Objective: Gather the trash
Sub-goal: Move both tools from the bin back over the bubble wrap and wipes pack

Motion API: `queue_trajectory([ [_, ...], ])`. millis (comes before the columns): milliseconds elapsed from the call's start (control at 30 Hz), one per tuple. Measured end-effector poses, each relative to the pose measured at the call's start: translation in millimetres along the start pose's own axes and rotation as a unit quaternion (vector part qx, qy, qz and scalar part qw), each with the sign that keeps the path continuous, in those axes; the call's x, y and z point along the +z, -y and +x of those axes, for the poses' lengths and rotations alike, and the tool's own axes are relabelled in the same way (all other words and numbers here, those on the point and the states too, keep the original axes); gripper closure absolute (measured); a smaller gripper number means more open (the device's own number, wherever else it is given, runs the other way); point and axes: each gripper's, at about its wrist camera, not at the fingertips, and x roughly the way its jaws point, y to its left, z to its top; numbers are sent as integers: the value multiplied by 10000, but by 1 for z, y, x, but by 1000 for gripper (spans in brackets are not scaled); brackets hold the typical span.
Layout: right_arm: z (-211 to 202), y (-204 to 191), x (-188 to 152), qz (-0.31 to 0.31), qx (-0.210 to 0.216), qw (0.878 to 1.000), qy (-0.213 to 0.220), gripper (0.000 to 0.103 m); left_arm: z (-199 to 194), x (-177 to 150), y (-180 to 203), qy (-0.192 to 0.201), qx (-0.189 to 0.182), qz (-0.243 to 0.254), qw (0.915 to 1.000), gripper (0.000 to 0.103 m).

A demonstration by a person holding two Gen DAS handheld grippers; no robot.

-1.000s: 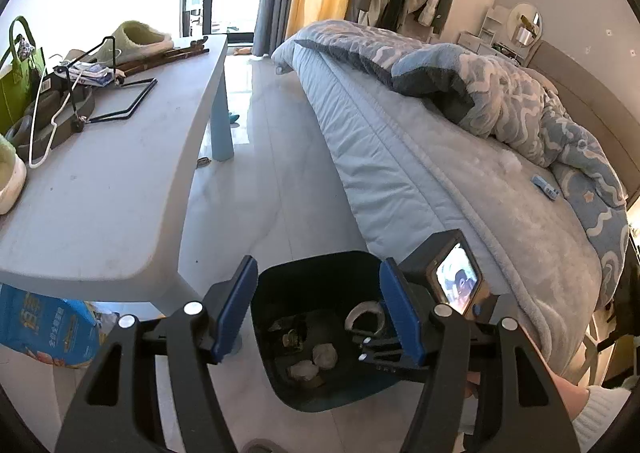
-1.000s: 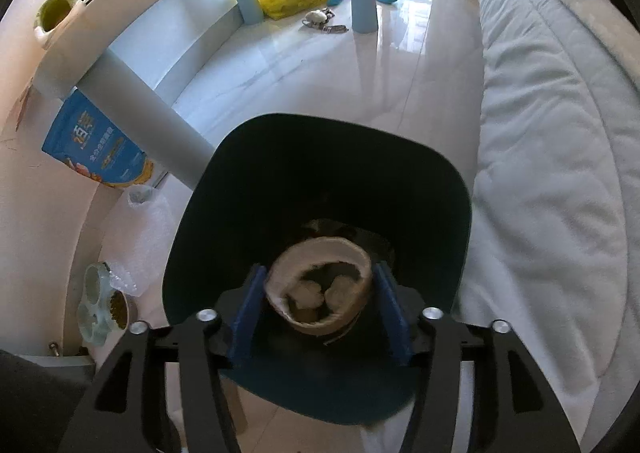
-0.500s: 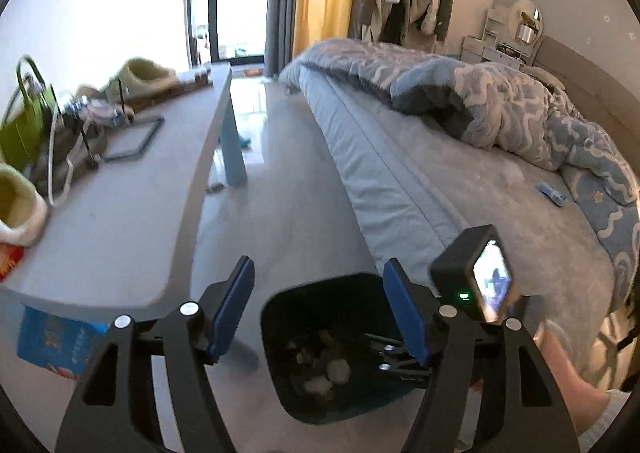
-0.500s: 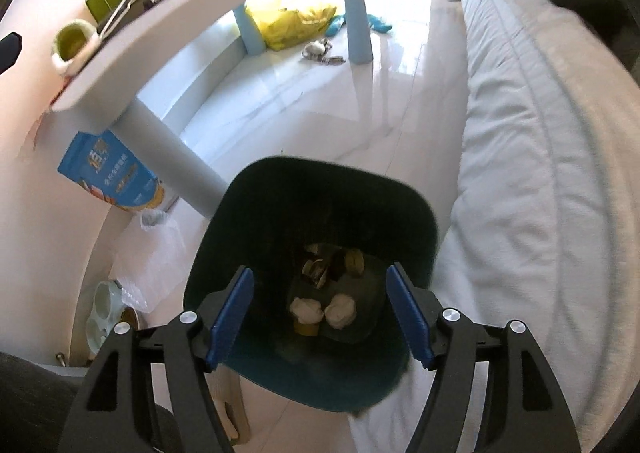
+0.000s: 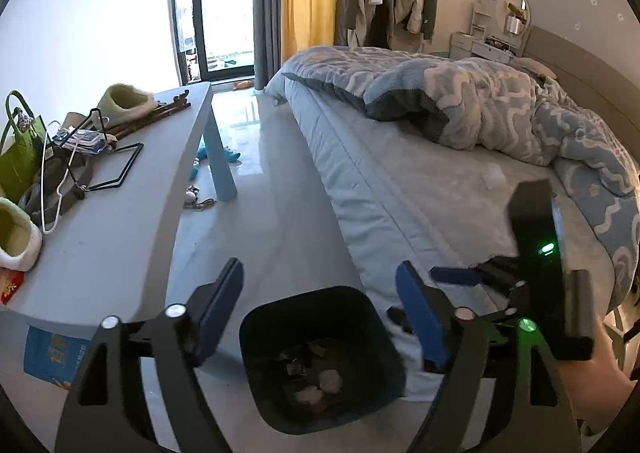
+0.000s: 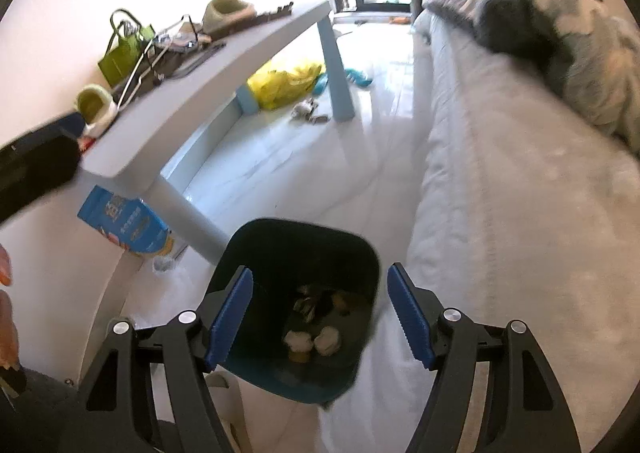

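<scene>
Trash lies in the dark bin below the right gripper and the left gripper, both wide with nothing between them, while more mess waits on the bench.

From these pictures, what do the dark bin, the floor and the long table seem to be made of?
The bin looks like moulded plastic, dark teal: thin smooth walls, rounded corners, dull sheen. The floor seems polished tile or stone; it mirrors the window light and the table leg. The table has a matte pale grey top, perhaps painted board or plastic; I cannot tell which.
</scene>
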Motion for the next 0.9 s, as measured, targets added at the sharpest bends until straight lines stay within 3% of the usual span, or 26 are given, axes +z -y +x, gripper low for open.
queue_trajectory([
  [133,-23,19,0,104,-222,9993,264,28,-1,5,19,120,56,153,9998,11],
  [400,-56,64,-10,292,-745,9947,639,19,2,16,60,326,-437,238,9982,10],
  [667,-87,108,-21,508,-1020,9890,938,11,19,23,96,234,-662,265,9972,10],
  [900,-106,143,-32,627,-1321,9834,1077,11,34,30,127,198,-867,351,9954,9],
])
